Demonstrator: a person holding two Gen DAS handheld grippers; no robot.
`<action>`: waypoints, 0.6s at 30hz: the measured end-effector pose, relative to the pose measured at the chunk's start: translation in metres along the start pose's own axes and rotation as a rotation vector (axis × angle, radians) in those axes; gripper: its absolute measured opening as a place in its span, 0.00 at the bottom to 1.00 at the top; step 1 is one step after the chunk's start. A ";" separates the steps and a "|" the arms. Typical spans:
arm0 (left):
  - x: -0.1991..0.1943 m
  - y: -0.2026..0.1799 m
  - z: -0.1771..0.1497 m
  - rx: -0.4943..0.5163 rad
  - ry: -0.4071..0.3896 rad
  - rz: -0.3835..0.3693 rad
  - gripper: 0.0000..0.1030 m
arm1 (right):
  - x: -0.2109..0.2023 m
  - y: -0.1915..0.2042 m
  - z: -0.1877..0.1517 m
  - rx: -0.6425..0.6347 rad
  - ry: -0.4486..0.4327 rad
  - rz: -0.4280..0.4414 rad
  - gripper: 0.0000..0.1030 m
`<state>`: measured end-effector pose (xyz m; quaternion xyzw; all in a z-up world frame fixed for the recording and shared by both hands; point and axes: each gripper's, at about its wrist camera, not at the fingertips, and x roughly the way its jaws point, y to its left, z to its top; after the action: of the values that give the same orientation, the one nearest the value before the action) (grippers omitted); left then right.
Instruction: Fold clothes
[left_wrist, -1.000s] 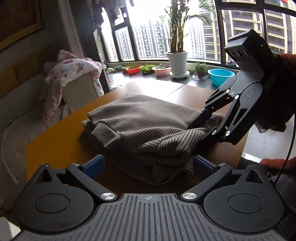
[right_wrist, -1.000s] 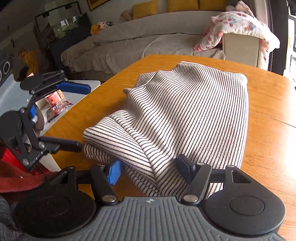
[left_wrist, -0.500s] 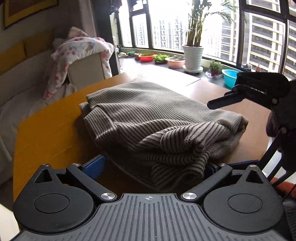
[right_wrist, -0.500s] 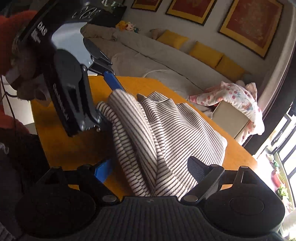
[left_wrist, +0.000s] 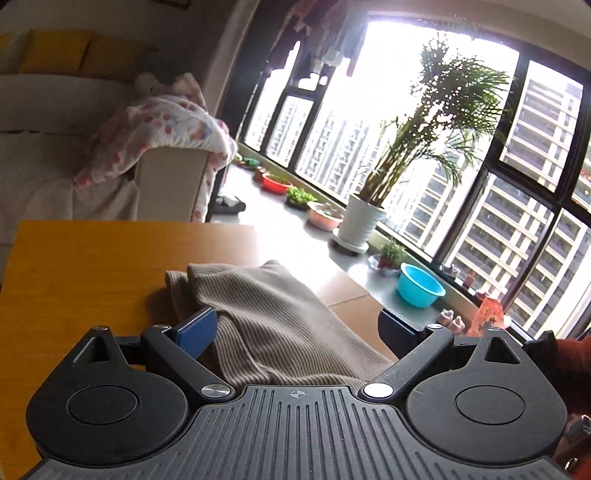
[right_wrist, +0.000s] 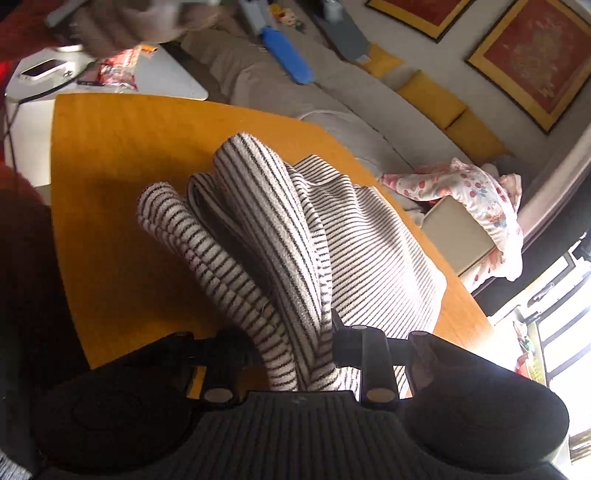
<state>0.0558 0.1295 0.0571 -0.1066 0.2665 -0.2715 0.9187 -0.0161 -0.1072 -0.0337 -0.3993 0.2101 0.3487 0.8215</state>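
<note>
Your right gripper (right_wrist: 295, 332) pinches the soft, thick sweater (right_wrist: 295, 236) at lower centre. Your left gripper (left_wrist: 295, 328) is spread wide around it. Take hold of its edge; it sags.

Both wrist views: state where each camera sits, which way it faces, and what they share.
Left wrist: sits on the left gripper, facing across the wooden table toward the windows and potted palm; its own open fingers and a red sleeve at the right edge show.
Right wrist: sits on the right gripper, looking down over the table toward the sofa and framed pictures; its fingers are shut on the striped sweater.
Shared: the sweater, the table, and the floral blanket.
</note>
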 end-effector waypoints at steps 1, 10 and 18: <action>0.013 0.002 0.003 0.007 0.024 0.009 0.68 | -0.009 0.001 0.003 -0.016 0.003 0.031 0.24; 0.097 0.034 -0.032 0.073 0.288 0.027 0.59 | -0.102 -0.032 0.058 -0.279 -0.031 0.057 0.25; 0.088 0.045 -0.035 0.084 0.288 0.022 0.58 | -0.002 -0.102 0.074 -0.208 -0.010 0.247 0.64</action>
<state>0.1195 0.1158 -0.0254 -0.0252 0.3850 -0.2847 0.8775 0.0631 -0.0930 0.0632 -0.4517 0.2164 0.4689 0.7276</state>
